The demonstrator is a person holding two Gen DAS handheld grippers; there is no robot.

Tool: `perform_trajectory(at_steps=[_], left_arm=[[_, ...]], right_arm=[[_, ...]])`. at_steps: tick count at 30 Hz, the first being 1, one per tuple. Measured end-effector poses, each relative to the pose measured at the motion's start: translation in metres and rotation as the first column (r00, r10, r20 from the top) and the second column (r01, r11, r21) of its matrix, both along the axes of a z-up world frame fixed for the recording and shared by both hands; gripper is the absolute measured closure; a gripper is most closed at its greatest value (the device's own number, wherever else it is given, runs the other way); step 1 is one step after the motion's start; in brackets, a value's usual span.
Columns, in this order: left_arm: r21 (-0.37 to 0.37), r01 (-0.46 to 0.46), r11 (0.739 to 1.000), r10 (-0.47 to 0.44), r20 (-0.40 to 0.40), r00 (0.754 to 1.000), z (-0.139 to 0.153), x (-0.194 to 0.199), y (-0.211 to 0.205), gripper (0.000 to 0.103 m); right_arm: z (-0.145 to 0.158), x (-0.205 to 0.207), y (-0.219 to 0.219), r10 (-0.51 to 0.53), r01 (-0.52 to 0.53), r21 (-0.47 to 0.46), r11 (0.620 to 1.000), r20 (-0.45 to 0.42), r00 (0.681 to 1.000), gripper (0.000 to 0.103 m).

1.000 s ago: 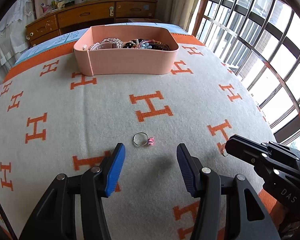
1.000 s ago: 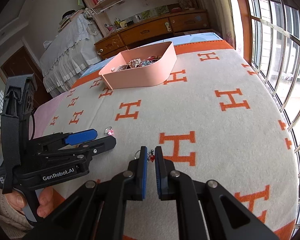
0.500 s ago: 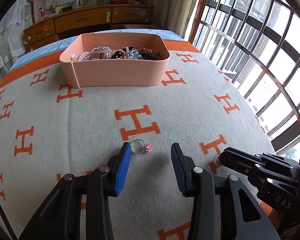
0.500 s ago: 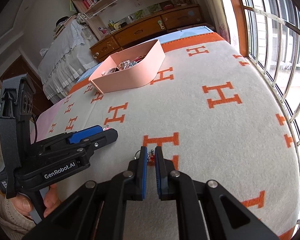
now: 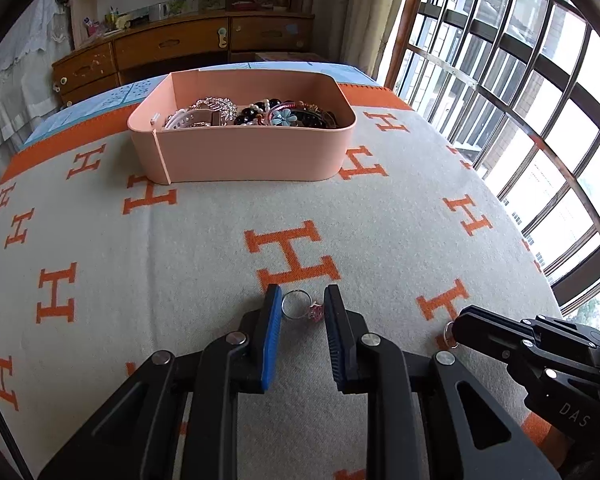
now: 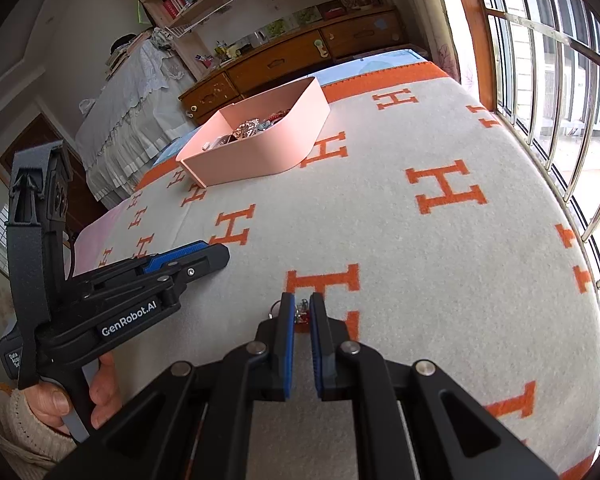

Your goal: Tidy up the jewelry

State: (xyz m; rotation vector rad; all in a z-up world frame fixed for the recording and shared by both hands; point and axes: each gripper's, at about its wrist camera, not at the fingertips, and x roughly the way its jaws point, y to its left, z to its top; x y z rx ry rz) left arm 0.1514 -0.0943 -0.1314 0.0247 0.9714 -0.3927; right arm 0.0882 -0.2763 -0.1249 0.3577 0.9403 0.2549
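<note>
The step in hand is, as I judge it, the picking up of two rings from the blanket (image 5: 180,248), one for each gripper. In the left wrist view, low in the middle of the frame, the left gripper (image 5: 300,312) stands with its blue pads on both sides of the pink-stone ring (image 5: 300,307). The left pad seems to touch the band, while a small gap shows before the right pad, so the fingers are not clenched; they are released around the ring. This ring is a thin silver band that lies flat, with a small pink stone on its right side.

In the right wrist view, low in the centre, the right gripper (image 6: 299,314) is grasping the red-stone ring (image 6: 301,314). The jaws stand very near to each other, the small red and silver head sits between the pads, and part of the band shows at the left of the left pad.

The next move, I think, asks the left fingers to close gently on the thin band, and then both rings must travel to the pink box (image 5: 252,156), which stands well apart in the upper middle of the frame and already holds beads, a blue flower piece and sparkling items.
</note>
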Motion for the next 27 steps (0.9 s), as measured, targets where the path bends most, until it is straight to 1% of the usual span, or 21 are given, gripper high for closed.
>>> perform_trajectory(at_steps=[5,9,10,11,13,15,18,20,22,23,27], left_arm=[[-0.006,-0.008,1.0,0.008,-0.004,1.0,0.005,-0.003,0.007,0.084],[0.002,-0.007,1.0,0.007,0.029,1.0,0.03,0.001,0.013,0.084],[0.001,-0.005,1.0,0.005,0.037,0.999,0.039,0.004,0.015,0.098],[0.002,-0.001,1.0,0.001,0.044,0.999,0.048,0.009,0.016,0.098],[-0.001,-0.006,1.0,0.006,0.062,0.998,0.066,0.021,0.021,0.098],[-0.006,-0.012,1.0,0.012,0.075,0.997,0.083,0.037,0.025,0.098],[0.012,-0.039,0.999,0.038,0.121,0.992,0.105,0.064,0.029,0.098],[0.006,-0.053,0.999,0.052,0.125,0.991,0.115,0.081,0.032,0.098],[-0.02,-0.067,0.998,0.069,0.105,0.992,0.119,0.092,0.038,0.098],[-0.029,-0.069,0.997,0.071,0.098,0.993,0.118,0.093,0.04,0.096],[-0.011,-0.061,0.998,0.061,0.086,0.994,0.106,0.09,0.038,0.095]], right_arm=[[0.005,0.0,0.001,0.001,-0.001,0.004,1.0,0.01,1.0,0.096],[0.016,0.003,0.0,-0.008,0.007,0.029,1.0,0.024,1.0,0.096],[0.02,0.006,0.0,-0.008,0.007,0.043,0.999,0.025,1.0,0.096],[0.025,0.01,0.0,-0.005,0.003,0.056,0.998,0.025,1.0,0.096],[0.038,0.022,0.001,0.002,-0.005,0.081,0.997,0.039,0.999,0.096],[0.056,0.038,0.004,0.014,-0.021,0.089,0.996,0.076,0.997,0.096],[0.085,0.068,0.015,0.025,-0.034,0.061,0.998,0.143,0.989,0.096],[0.1,0.09,0.02,0.02,-0.028,0.046,0.999,0.169,0.985,0.096],[0.108,0.109,0.023,0.008,-0.017,0.048,0.999,0.168,0.986,0.096],[0.11,0.116,0.024,0.005,-0.015,0.054,0.998,0.174,0.985,0.096],[0.114,0.135,0.028,0.004,-0.011,0.038,0.999,0.184,0.983,0.096]])
